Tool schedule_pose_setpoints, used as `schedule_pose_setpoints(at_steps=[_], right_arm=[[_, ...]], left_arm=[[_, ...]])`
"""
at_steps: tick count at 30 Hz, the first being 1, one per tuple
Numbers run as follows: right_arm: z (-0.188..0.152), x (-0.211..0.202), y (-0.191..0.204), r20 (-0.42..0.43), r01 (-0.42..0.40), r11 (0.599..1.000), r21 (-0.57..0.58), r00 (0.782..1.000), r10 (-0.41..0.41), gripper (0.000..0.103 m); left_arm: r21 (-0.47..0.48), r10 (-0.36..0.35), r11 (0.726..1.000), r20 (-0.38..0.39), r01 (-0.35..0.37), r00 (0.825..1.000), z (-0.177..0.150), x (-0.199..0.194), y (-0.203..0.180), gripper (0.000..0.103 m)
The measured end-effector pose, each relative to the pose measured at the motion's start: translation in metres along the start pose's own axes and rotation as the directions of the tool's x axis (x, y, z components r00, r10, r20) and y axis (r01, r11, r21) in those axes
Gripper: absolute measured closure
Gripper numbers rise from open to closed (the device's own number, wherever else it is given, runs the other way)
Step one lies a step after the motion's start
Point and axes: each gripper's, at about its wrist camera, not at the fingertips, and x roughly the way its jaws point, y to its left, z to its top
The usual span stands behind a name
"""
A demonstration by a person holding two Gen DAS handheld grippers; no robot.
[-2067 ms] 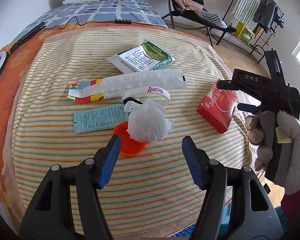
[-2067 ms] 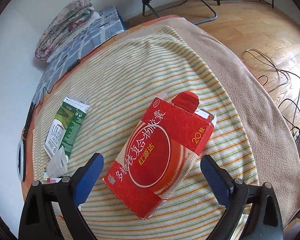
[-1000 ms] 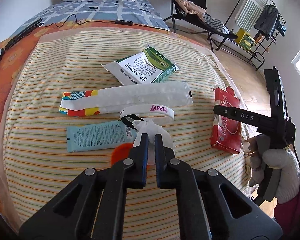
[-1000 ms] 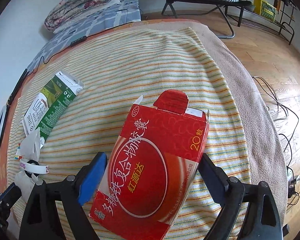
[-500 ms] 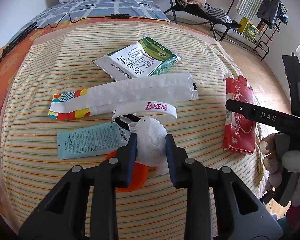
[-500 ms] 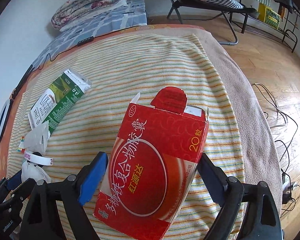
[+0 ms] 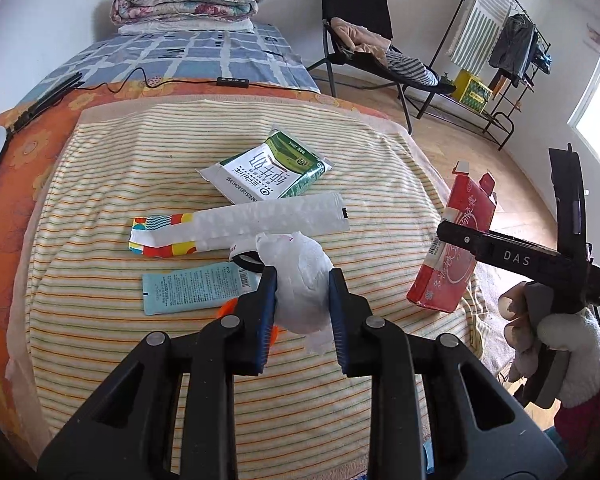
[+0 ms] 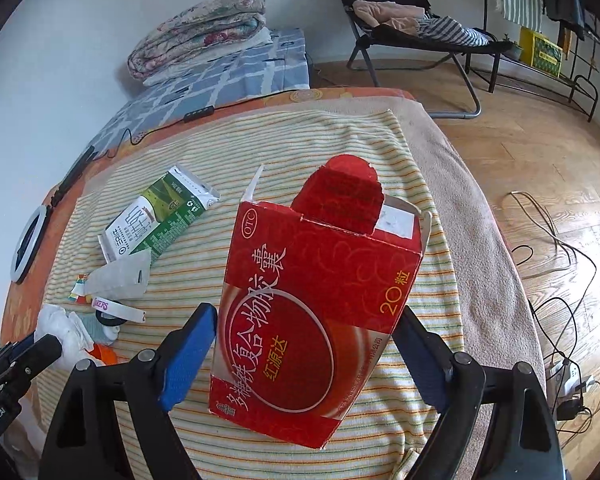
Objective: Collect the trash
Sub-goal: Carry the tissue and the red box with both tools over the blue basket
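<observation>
A striped towel on the bed holds a milk carton.

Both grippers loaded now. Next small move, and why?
Probably carry both off the bed toward a bin, which isn't in view. The left gripper is clamped on the crumpled tissue, and the right gripper holds the red box tilted up off the striped blanket.

My blue-padded jaws flank a white tissue wad and a red box with yellow lettering, above a striped cream blanket.
</observation>
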Motion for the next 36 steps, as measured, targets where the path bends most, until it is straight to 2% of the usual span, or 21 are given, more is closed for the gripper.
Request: schedule_pose_setpoints(at_steps=[11, 22, 29, 36], right_arm=[[-0.012, -0.044, 0.027, 0.124, 0.001, 0.995, -0.098, 0.992, 0.011, 0.014], [-0.056, -0.096, 0.069, 0.179, -0.034, 0.969, -0.244, 0.981, 0.08, 0.014], [-0.097, -0.121, 0.076, 0.142, -0.112, 0.959, -0.258, 0.978, 0.153, 0.014], [-0.146, -0.13, 0.074, 0.064, -0.171, 0.954, -0.248, 0.979, 0.192, 0.014]], left_arm=[[0.049, 0.002, 0.999, 0.063, -0.005, 0.998, -0.014, -0.044, -0.009, 0.078], [0.081, -0.02, 0.997, 0.059, 0.015, 0.998, -0.049, -0.082, -0.016, 0.078], [0.072, -0.029, 0.997, 0.033, 0.026, 0.999, -0.089, -0.105, -0.011, 0.078], [0.071, -0.025, 0.997, -0.025, 0.027, 0.999, -0.137, -0.109, -0.01, 0.078]])
